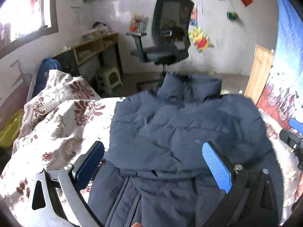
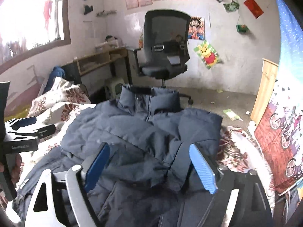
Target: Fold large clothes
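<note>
jacket (image 1: 181,128) laid folded on floral bedspread (image 1: 62,117), collar toward office chair (image 1: 166,37) | left hand-held gripper (image 1: 151,162) held wide apart above it, nothing gripped | right hand-held gripper (image 2: 149,166) likewise spread, empty | stool (image 1: 109,77) beside desk (image 1: 94,45)

Office chair (image 2: 164,56), wooden desk (image 2: 100,60)

A dark navy puffer jacket (image 1: 181,124) lies on a floral bedspread (image 1: 62,117), folded over on itself. Its stand-up collar sits at twelve o'clock, zip closed. The quilted upper layer is doubled over the lower part, whose zipper runs toward six o'clock.
</note>
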`<state>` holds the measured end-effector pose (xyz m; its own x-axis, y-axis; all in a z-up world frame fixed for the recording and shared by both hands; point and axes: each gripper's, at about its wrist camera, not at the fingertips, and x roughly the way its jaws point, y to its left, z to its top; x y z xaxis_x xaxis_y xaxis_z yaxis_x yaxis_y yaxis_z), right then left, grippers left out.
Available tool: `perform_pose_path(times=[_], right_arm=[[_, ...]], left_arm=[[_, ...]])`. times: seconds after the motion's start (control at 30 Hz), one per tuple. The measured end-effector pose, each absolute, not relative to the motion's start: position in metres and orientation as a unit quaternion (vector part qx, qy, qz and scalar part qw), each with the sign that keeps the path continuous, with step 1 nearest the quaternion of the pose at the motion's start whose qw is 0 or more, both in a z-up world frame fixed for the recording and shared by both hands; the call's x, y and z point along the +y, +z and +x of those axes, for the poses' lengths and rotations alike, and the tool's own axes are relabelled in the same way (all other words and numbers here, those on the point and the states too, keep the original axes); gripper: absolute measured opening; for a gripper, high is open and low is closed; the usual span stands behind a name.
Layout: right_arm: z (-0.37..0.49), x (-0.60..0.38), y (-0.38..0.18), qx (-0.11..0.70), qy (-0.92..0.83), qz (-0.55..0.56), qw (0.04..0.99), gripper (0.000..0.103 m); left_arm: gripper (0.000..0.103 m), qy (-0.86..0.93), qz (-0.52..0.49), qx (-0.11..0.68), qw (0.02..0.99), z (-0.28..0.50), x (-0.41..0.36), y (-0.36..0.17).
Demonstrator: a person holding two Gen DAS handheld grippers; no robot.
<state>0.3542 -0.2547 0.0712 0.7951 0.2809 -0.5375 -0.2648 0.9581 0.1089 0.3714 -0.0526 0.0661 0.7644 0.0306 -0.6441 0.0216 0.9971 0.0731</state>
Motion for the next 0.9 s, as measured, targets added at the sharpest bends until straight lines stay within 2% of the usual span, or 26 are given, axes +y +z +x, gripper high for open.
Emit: perform_pose_path(times=[0.23,0.63,0.9], right_arm=[[0.295,-0.253,0.123,0.249,0.123,0.006,0.961,0.099],[0.185,-0.223,0.213,0.179,0.070,-0.047,0.980,0.103],[0.145,-0.197,0.272,0.161,0.059,-0.074,0.982,0.103]], left_arm=[[0.102,-0.006,0.038,0.306,0.951,0.310,-0.050,0.123],[0.102,-0.005,0.060,0.247,0.967,0.203,-0.028,0.202],[0.102,0.003,0.060,0.202,0.977,0.154,-0.006,0.259]])
